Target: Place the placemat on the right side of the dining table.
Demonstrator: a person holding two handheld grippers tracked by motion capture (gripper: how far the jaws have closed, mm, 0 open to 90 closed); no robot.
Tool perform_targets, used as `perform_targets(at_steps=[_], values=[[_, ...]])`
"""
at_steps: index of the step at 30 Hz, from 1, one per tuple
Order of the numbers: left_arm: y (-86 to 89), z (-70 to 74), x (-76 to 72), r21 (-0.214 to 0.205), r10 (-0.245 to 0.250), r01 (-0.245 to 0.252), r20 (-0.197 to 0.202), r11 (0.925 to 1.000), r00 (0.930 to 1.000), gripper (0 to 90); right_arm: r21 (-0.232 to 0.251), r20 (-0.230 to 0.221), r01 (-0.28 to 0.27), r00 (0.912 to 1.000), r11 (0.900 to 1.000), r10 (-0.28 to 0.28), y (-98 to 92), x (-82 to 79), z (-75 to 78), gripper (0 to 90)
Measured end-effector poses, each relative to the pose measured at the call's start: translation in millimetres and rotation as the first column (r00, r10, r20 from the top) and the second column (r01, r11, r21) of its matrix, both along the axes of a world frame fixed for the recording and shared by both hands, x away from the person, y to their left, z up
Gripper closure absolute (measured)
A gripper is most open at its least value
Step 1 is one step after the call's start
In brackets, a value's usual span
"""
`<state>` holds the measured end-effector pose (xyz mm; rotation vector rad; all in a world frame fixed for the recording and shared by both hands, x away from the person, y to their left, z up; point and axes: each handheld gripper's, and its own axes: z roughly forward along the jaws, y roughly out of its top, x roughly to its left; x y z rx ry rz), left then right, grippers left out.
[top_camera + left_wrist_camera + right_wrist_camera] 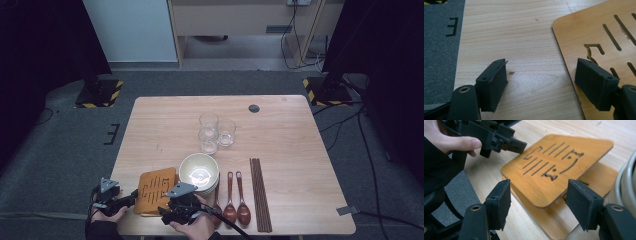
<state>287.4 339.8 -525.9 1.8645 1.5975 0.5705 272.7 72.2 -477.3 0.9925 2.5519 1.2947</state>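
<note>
Two slotted bamboo boards lie stacked at the table's front left (157,190). In the right gripper view the top board (556,167) sits askew and tilted over the lower board (594,180). My right gripper (539,195) is open, its jaws standing either side of the top board's near corner without pressing on it; in the high view it (162,210) is at the boards' front edge. My left gripper (541,72) is open at the board's (604,32) left edge, one jaw over the board and the other over bare table. The left gripper (506,142) also shows across the board.
A stack of pale bowls (199,172) stands right beside the boards, its rim (626,185) close to my right jaw. Three wooden spoons (235,200) and dark chopsticks (260,192) lie to the right. Three glasses (216,131) stand mid-table. The table's left edge (459,57) is near.
</note>
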Motion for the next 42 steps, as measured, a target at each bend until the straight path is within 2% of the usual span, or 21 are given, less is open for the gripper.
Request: perform_targets(at_steps=[8, 16, 22, 34, 42], values=[[0.0, -0.1, 0.0, 0.000, 0.001, -0.001, 0.001, 1.0000, 1.0000, 24.3, -0.003, -0.045, 0.025, 0.9987, 0.9997, -0.025, 1.8, -2.6, -12.2, 36.5], [0.1, -0.1, 0.1, 0.001, 0.000, 0.000, 0.001, 1.0000, 1.0000, 24.3, 0.009, -0.043, 0.082, 0.9958, 0.9966, -0.081, 2.9, -8.1, -21.8, 36.6], [-0.1, -0.2, 0.1, -0.001, 0.002, -0.002, 0.003, 1.0000, 1.0000, 24.3, 0.022, -0.029, 0.116, 0.9929, 0.9930, -0.115, 3.8, -6.6, -25.0, 38.1], [0.2, -0.2, 0.1, 0.001, -0.001, 0.001, 0.002, 1.0000, 1.0000, 24.3, 0.032, -0.049, 0.142, 0.9889, 0.9893, -0.140, 10.9, -0.9, -31.1, 43.2], [0.2, -0.5, 0.4, -0.001, 0.002, -0.002, 0.006, 1.0000, 1.0000, 24.4, 0.049, -0.065, 0.159, 0.9857, 0.9861, -0.155, 12.4, 1.0, -32.9, 43.0]])
